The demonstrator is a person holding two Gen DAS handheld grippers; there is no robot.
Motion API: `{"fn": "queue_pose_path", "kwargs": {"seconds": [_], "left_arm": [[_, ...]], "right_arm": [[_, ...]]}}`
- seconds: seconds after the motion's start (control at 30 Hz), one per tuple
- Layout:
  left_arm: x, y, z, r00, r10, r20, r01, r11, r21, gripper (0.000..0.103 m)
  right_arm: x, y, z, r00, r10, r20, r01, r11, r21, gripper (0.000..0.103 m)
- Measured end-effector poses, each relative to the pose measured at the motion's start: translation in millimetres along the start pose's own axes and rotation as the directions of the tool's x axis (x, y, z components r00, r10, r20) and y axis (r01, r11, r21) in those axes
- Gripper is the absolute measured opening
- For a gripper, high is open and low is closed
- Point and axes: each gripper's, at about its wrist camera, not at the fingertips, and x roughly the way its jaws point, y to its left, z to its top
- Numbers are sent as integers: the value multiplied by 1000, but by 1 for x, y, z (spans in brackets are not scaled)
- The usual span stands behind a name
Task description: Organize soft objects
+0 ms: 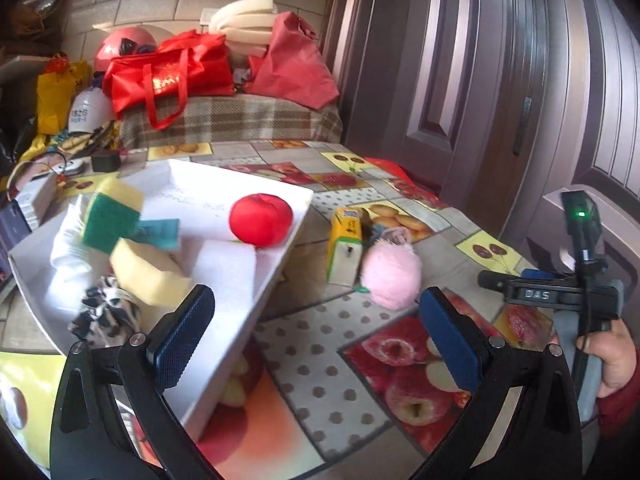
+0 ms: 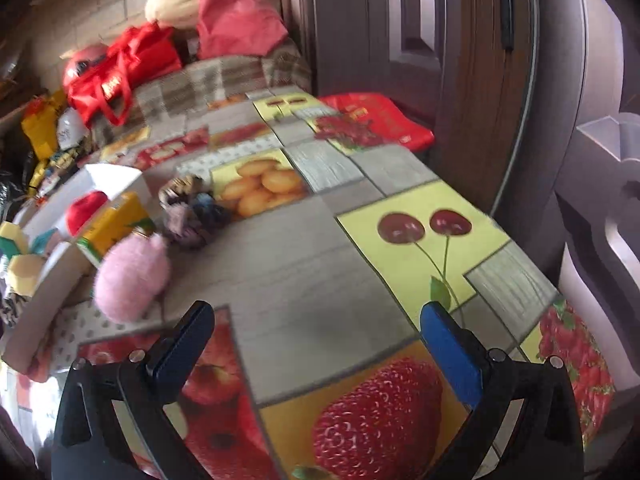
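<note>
Both grippers hang with fingers spread wide and nothing between them: the left gripper [image 1: 316, 332] above the white tray's [image 1: 276, 268] right wall, the right gripper [image 2: 316, 344] over bare tablecloth [image 2: 304, 280] right of the tray. Inside the tray lie a red ball [image 1: 261, 219], a green-and-yellow sponge [image 1: 110, 216], a yellow sponge [image 1: 148, 274] and a black-and-white scrunchie [image 1: 106, 312]. Just outside the right wall stands a yellow carton [image 1: 344, 246], with a pink pompom [image 1: 390, 276] touching it. Farther right of the tray the cloth runs open to the table edge by the door [image 2: 460, 60]
</note>
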Motion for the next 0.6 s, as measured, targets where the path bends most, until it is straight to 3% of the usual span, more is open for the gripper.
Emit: {"fn": "queue_pose_path", "kwargs": {"seconds": [0.07, 0.2, 0.47, 0.6], "left_arm": [[11, -15, -1, 998, -3, -55, 4, 1000, 25, 103], [21, -32, -5, 994, 27, -107, -18, 996, 90, 103], [26, -18, -5, 990, 21, -139, -19, 1000, 17, 103], [27, -25, -5, 989, 43, -141, -35, 998, 54, 103]], "right_arm": [[20, -1, -5, 995, -12, -97, 12, 1000, 0, 103], [20, 6, -9, 995, -25, -92, 22, 999, -32, 103], [21, 7, -7, 995, -25, -101, 20, 999, -50, 103], [23, 7, -5, 994, -23, -103, 19, 999, -48, 103]]}}
